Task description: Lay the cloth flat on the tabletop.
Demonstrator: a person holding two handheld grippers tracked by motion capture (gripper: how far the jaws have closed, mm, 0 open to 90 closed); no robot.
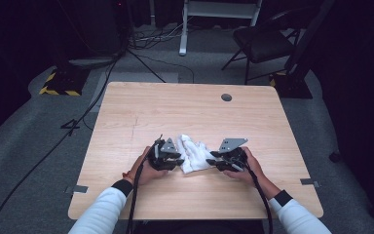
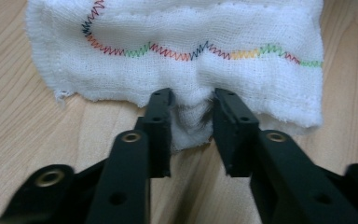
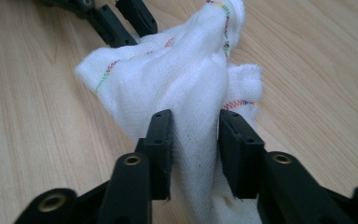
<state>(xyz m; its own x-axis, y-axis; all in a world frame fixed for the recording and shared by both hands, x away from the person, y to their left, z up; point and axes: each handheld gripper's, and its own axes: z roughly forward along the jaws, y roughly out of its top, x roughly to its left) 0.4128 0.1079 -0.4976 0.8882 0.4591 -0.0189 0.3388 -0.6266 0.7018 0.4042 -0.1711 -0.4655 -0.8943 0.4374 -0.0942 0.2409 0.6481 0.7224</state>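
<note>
A white gauze cloth [image 1: 193,153] with a multicoloured zigzag stitch lies crumpled on the wooden table [image 1: 175,107], near its front middle. My left gripper [image 1: 173,158] is at the cloth's left side and my right gripper [image 1: 214,161] at its right side. In the left gripper view the cloth [image 2: 191,56] has a small fold of its near edge pinched in the left gripper [image 2: 192,100]. In the right gripper view a thick raised fold of the cloth [image 3: 177,70] fills the gap of the right gripper [image 3: 195,119]. The left gripper's jaws [image 3: 121,21] meet the cloth's far side.
A round cable hole [image 1: 226,97] sits near the table's far edge. Beyond the table, a black chair [image 1: 263,41] stands on the grey floor, with cables [image 1: 102,83] and a yellow-and-black striped base [image 1: 58,85] to its left. Bare wood surrounds the cloth.
</note>
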